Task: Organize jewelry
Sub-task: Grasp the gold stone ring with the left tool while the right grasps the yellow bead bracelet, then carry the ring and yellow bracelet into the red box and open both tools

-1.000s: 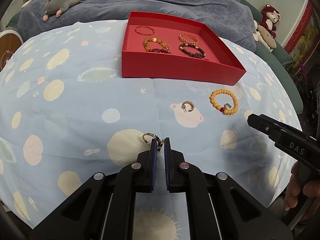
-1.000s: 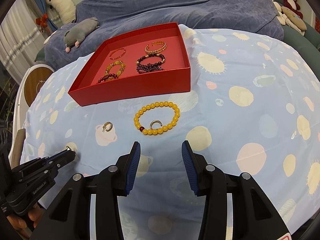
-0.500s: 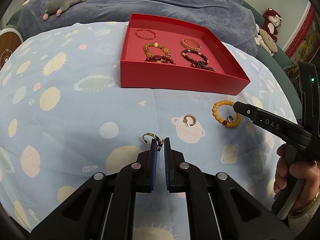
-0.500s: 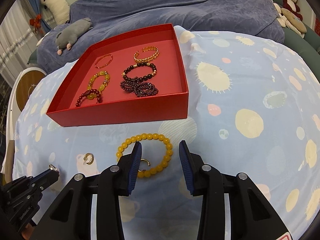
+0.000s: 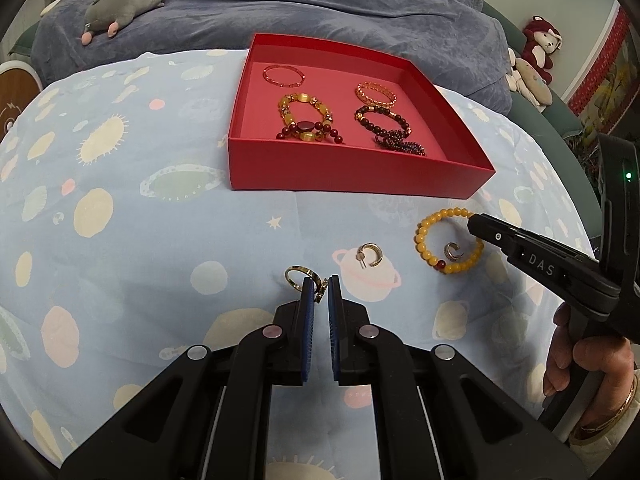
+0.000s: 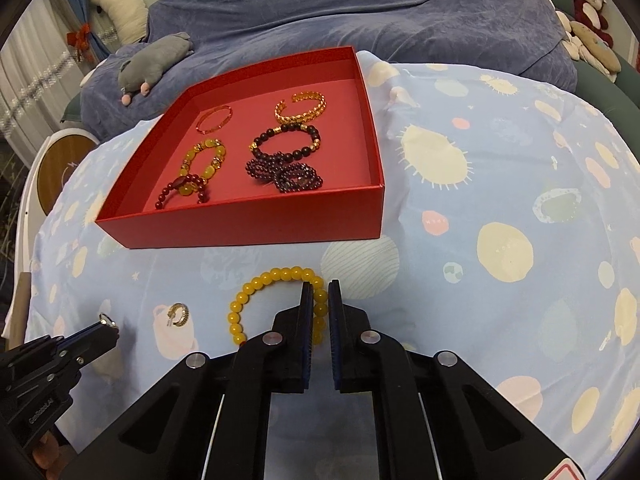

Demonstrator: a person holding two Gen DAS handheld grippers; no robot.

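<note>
On the planet-print cloth lies a yellow bead bracelet (image 5: 424,240) (image 6: 256,284) with a small ring (image 5: 452,250) inside its loop. My right gripper (image 6: 320,286) (image 5: 474,222) is shut on the bracelet's far right beads, which show between its fingers. My left gripper (image 5: 321,280) (image 6: 106,330) is shut on a small studded ring (image 5: 322,290). A plain gold ring (image 5: 296,276) leans at its left fingertip. A gold hoop earring (image 5: 372,254) (image 6: 179,314) lies loose between the two grippers. Behind them, the red box (image 5: 352,168) (image 6: 240,228) holds several bracelets.
A grey plush toy (image 5: 124,4) (image 6: 154,62) lies on the blue blanket behind the table. More stuffed toys (image 5: 532,64) sit at the far right. A round wooden item (image 6: 64,168) stands off the left edge. A hand (image 5: 584,364) holds the right gripper's handle.
The right gripper moved forward over the yellow bracelet and its jaws closed onto the beads. The left gripper stayed put, still shut at the rings.
</note>
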